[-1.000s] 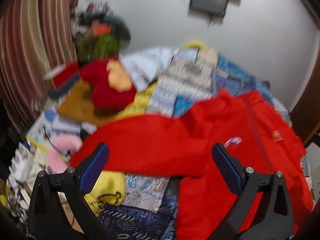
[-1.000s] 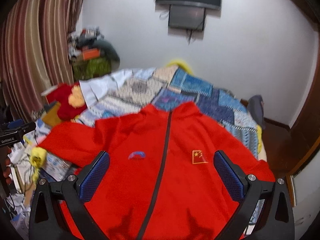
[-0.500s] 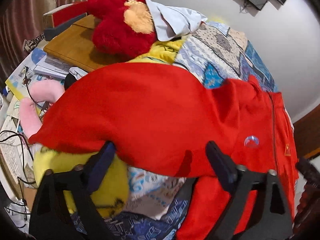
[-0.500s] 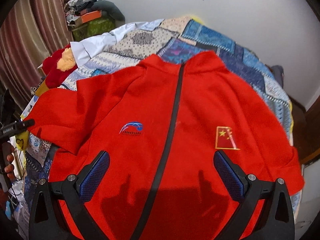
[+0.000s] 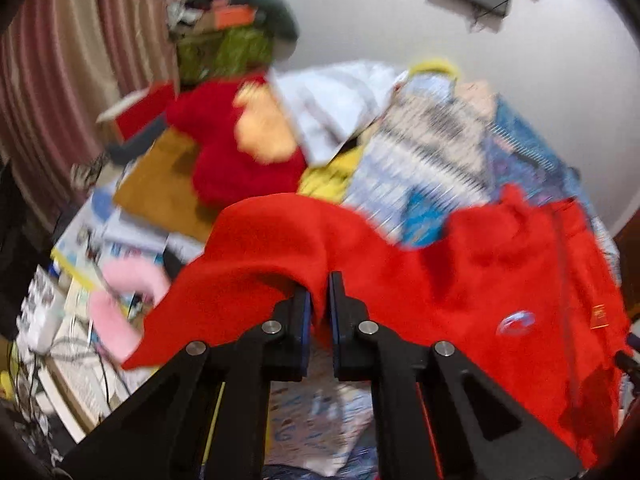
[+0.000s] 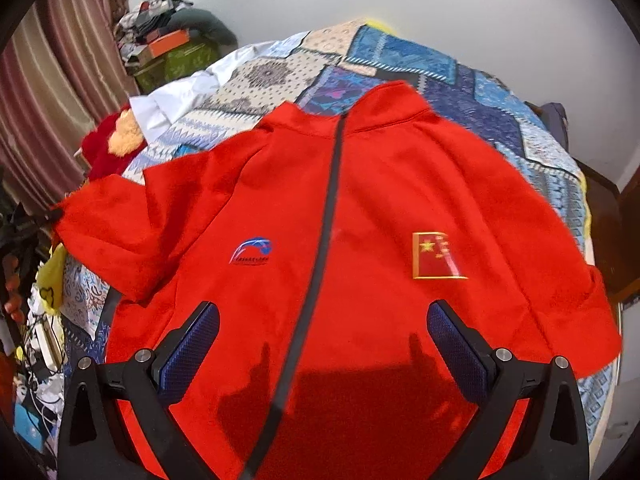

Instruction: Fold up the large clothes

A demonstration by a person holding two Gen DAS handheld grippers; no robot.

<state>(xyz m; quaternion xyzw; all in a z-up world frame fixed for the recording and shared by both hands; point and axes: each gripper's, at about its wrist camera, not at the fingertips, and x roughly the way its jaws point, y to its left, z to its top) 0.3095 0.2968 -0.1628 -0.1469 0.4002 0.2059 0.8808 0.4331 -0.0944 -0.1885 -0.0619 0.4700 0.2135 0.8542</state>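
Observation:
A red zip jacket [image 6: 360, 208] lies front up on the patchwork bedspread [image 6: 400, 56], with a dark zipper down the middle, a blue logo and a flag patch on the chest. My left gripper [image 5: 319, 304] is shut on a fold of the jacket's left sleeve [image 5: 280, 240], which rises in a hump off the bed. My right gripper [image 6: 322, 344] hangs open just above the lower front of the jacket, one finger on each side of the zipper, nothing between its pads.
A red and orange plush toy [image 5: 240, 148] lies on a brown board [image 5: 160, 188] left of the bed. Papers, cables and a pink object [image 5: 124, 300] crowd the left side. A pile of clothes [image 6: 168, 32] stands by the striped curtain [image 6: 52, 80].
My left gripper has closed on the sleeve and lifted it into a hump. My right gripper has dropped closer to the jacket's front and stays open.

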